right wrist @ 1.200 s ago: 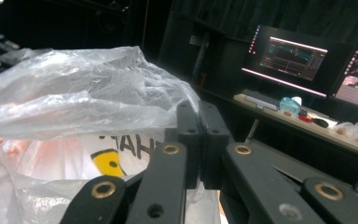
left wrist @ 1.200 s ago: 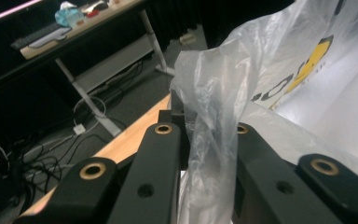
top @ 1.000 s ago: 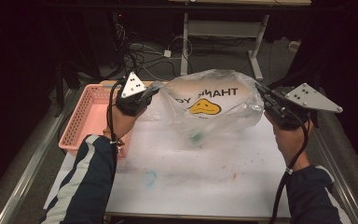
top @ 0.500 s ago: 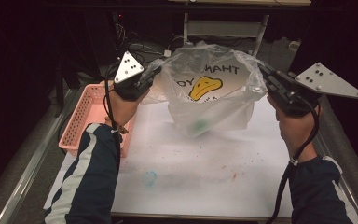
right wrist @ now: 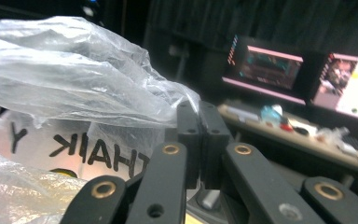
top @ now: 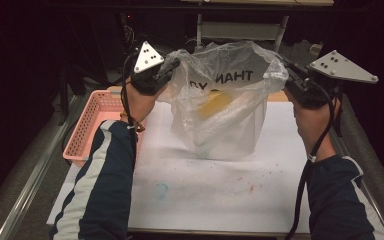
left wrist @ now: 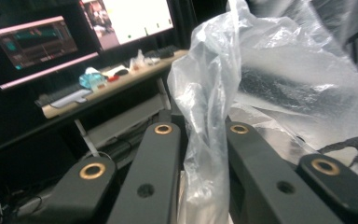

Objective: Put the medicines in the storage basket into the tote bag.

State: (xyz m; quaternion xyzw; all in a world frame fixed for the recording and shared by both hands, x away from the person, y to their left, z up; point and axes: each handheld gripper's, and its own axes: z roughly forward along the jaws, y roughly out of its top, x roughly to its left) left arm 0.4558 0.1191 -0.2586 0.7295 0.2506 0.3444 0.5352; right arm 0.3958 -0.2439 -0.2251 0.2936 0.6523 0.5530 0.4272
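Plastic bag [top: 225,107] hangs stretched over the white table [top: 205,195], beside the pink basket [top: 87,132]; your left gripper [top: 172,65] and right gripper [top: 282,67] each pinch its rim tightly.

Bag [top: 227,107] contents blurred behind crinkled film, can't identify. Print partly lost in folds. Basket [top: 87,127] near right corner hidden by left sleeve.

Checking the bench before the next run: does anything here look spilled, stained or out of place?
Yes. The white table sheet carries a faint teal ring mark near its front and scattered reddish-brown specks to the right of it. The plastic bag held up by both grippers looks crumpled but intact.
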